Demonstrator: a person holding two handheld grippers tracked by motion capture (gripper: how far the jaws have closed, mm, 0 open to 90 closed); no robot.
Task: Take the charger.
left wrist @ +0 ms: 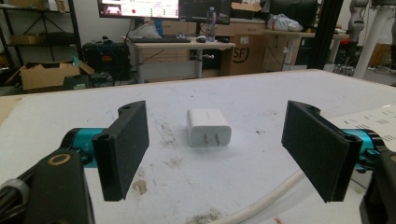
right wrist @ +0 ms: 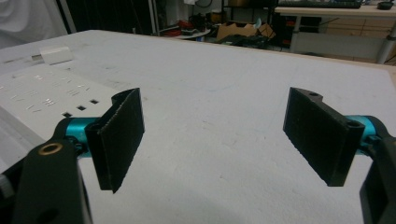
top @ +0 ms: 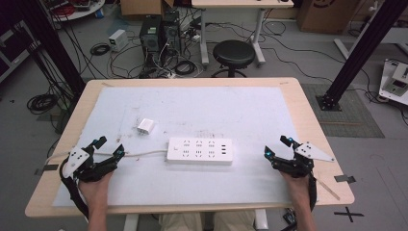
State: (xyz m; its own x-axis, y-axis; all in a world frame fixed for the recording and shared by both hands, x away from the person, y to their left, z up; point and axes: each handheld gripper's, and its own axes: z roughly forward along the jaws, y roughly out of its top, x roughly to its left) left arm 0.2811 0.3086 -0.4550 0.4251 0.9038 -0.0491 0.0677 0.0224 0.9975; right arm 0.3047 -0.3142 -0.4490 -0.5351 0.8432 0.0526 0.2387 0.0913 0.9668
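Both grippers, left (top: 109, 147) and right (top: 277, 146), gape wide, empty. Charger (left wrist: 208, 127), unlabelled, at left's 12 o'clock; strip (top: 199, 151) markings unreadable.

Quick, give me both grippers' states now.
Left gripper: open, holding nothing, small white plastic charger plug ahead.
Right gripper: open, holding nothing.

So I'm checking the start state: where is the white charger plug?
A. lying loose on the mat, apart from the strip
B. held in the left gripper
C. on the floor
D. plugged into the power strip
A: the charger plug lies on the mat, apart from the power strip, ahead of the open left gripper.
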